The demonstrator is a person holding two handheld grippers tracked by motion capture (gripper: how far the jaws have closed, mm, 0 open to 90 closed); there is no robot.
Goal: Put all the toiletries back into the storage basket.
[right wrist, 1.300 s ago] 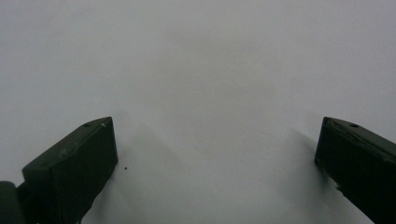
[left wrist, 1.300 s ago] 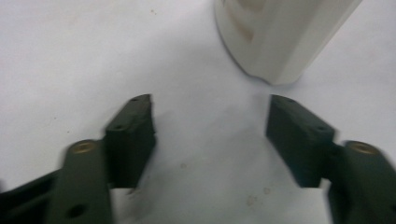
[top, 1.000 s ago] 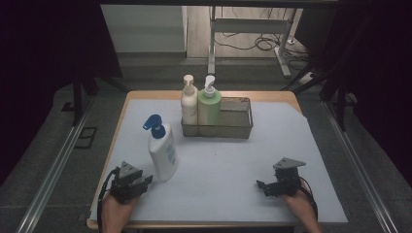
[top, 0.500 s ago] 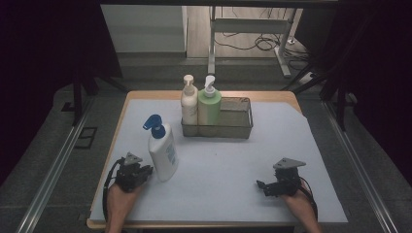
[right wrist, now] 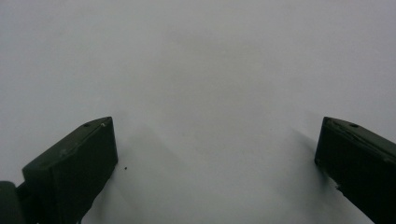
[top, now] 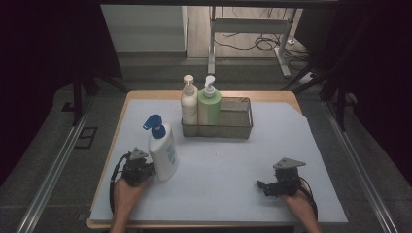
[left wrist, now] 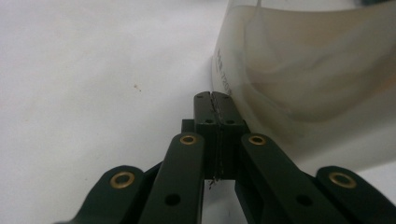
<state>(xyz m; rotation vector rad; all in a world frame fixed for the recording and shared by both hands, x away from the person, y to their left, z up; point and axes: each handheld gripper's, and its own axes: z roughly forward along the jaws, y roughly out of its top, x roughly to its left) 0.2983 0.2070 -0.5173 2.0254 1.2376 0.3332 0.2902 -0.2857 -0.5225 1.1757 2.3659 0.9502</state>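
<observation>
A wooden table (top: 121, 109) is covered by a big white sheet (top: 228, 170). At the back of the sheet a wire basket (top: 233, 127) is seen, with a cream pump bottle (top: 189, 104) and a green pump bottle (top: 209, 107) stood up in its left end.

Nearer the front left, a white lotion bottle (top: 163, 154) with a blue pump (top: 154, 124) is stood on the sheet. Its long side runs up and down, tipped a little to the left, and the pump's spout is pointed left.

The left gripper (top: 145, 170) is held low, just beside the foot of this bottle, pointed to the right at it. In the left gripper view its jaws have just been closing and are pressed tight together with nothing between them, beside the bottle's wall (left wrist: 317, 79).

The right gripper (top: 262, 185) is rested low at the front right, pointed left, well apart from the bottle. Its jaws are spread wide over bare sheet.
</observation>
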